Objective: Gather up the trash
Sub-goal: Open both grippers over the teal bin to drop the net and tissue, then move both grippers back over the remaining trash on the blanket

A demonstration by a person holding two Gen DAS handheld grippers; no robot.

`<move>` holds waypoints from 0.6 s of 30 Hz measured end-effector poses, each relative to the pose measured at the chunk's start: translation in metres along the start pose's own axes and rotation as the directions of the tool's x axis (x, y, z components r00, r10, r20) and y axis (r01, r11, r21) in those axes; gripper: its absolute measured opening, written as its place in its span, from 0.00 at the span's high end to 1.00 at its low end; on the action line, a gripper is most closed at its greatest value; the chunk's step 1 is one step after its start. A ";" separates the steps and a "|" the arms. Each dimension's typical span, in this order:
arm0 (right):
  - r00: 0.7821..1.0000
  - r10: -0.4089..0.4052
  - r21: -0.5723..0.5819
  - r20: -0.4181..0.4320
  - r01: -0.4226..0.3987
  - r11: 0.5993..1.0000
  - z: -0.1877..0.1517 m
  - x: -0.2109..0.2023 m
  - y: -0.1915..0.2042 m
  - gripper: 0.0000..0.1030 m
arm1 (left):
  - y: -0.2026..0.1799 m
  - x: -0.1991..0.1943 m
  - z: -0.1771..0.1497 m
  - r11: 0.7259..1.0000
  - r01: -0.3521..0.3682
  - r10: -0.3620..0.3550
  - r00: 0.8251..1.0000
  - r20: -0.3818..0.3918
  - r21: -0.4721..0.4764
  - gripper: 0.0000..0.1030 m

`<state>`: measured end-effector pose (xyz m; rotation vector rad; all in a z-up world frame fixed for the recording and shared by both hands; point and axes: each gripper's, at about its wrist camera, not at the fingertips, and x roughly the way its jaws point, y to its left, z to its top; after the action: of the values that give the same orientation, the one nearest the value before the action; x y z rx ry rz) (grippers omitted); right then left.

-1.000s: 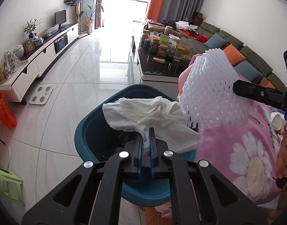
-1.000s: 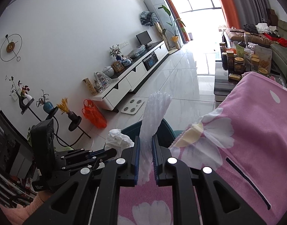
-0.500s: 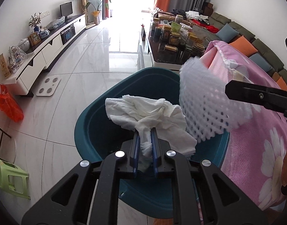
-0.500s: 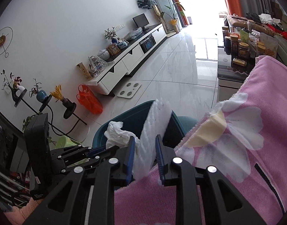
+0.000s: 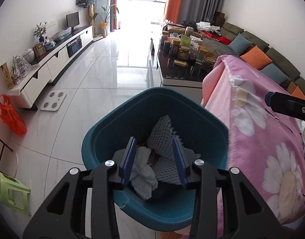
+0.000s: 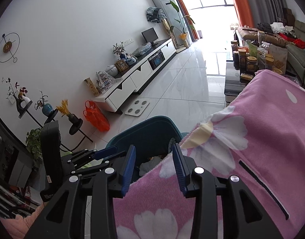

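A teal bin [image 5: 116,119] stands on the floor beside the pink flowered blanket [image 5: 272,139]. Inside it lie a crumpled white tissue [image 5: 143,176] and white foam fruit nets [image 5: 160,137]. My left gripper [image 5: 156,161] is open and empty just above the bin's mouth. My right gripper [image 6: 155,168] is open and empty over the blanket's edge [image 6: 252,139], next to the bin [image 6: 144,127]. The left gripper's fingers [image 6: 104,152] show at the left of the right wrist view. A right gripper finger [image 5: 287,105] shows at the right edge of the left wrist view.
A coffee table [image 5: 182,73] crowded with jars stands beyond the bin. A white TV cabinet [image 5: 53,67] runs along the left wall, with a scale [image 5: 54,100] and an orange bag [image 5: 11,115] on the floor. A green stool [image 5: 9,191] is at lower left.
Both grippers have opened. The tissue has dropped from the left gripper and the foam net from the right gripper; both now lie in the bin.
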<state>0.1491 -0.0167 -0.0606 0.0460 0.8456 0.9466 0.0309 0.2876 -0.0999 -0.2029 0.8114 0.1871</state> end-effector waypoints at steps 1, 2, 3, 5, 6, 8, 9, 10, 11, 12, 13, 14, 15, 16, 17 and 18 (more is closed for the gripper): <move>1.000 -0.002 -0.005 0.015 0.002 1.000 -0.002 -0.009 0.000 0.64 | -0.005 -0.009 0.001 1.000 0.009 -0.009 1.000 0.023 0.011 0.59; 1.000 -0.002 -0.008 0.029 0.002 1.000 -0.004 -0.018 -0.001 0.63 | -0.010 -0.017 0.001 0.999 0.023 -0.024 0.999 0.044 0.022 0.56; 0.999 -0.001 -0.010 0.042 0.002 1.000 -0.006 -0.027 -0.003 0.62 | -0.015 -0.025 0.001 0.999 0.042 -0.044 0.997 0.064 0.033 0.53; 0.997 -0.010 -0.012 0.073 0.011 1.000 -0.012 -0.047 -0.006 0.59 | -0.028 -0.042 0.001 0.995 0.085 -0.091 0.991 0.099 0.061 0.51; 0.996 -0.018 -0.009 0.087 0.019 1.000 -0.015 -0.057 -0.010 0.58 | -0.036 -0.049 0.001 0.991 0.108 -0.116 0.987 0.111 0.077 0.50; 0.993 -0.035 0.003 0.114 0.034 0.999 -0.023 -0.078 -0.017 0.57 | -0.055 -0.059 0.001 0.981 0.161 -0.174 0.977 0.124 0.112 0.50; 0.991 -0.047 0.011 0.126 0.046 0.999 -0.027 -0.087 -0.021 0.57 | -0.065 -0.063 -0.001 0.974 0.186 -0.201 0.972 0.123 0.127 0.50; 0.988 -0.061 0.021 0.140 0.059 0.998 -0.031 -0.098 -0.026 0.56 | -0.075 -0.065 -0.003 0.967 0.212 -0.230 0.966 0.121 0.142 0.50; 0.986 -0.074 0.033 0.152 0.070 0.997 -0.036 -0.108 -0.032 0.56 | -0.085 -0.067 -0.005 0.958 0.241 -0.260 0.959 0.114 0.155 0.50; 0.982 -0.091 0.048 0.164 0.084 0.995 -0.041 -0.117 -0.037 0.56 | -0.096 -0.068 -0.006 0.948 0.270 -0.289 0.952 0.102 0.168 0.50; 0.979 -0.109 0.063 0.174 0.100 0.993 -0.047 -0.127 -0.042 0.56 | -0.108 -0.068 -0.008 0.937 0.293 -0.314 0.945 0.090 0.188 0.50; 0.975 -0.128 0.079 0.182 0.115 0.990 -0.053 -0.136 -0.048 0.55 | -0.121 -0.069 -0.012 0.927 0.311 -0.333 0.939 0.079 0.210 0.50; 0.970 -0.151 0.096 0.190 0.135 0.986 -0.058 -0.145 -0.054 0.55 | -0.133 -0.069 -0.015 0.915 0.332 -0.355 0.933 0.066 0.232 0.50; 0.965 -0.174 0.113 0.197 0.154 0.982 -0.064 -0.155 -0.060 0.55 | -0.145 -0.069 -0.019 0.902 0.354 -0.377 0.925 0.051 0.249 0.50; 0.960 -0.193 0.133 0.204 0.169 0.977 -0.071 -0.163 -0.066 0.55 | -0.157 -0.069 -0.023 0.888 0.376 -0.399 0.916 0.037 0.264 0.50; 0.953 -0.218 0.156 0.211 0.187 0.970 -0.078 -0.173 -0.073 0.55 | -0.170 -0.070 -0.026 0.874 0.399 -0.421 0.907 0.022 0.277 0.50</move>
<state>0.0976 -0.2113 -0.0352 0.1772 0.6864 0.6751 0.0072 0.1114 -0.0478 -0.1079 0.6856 -0.3156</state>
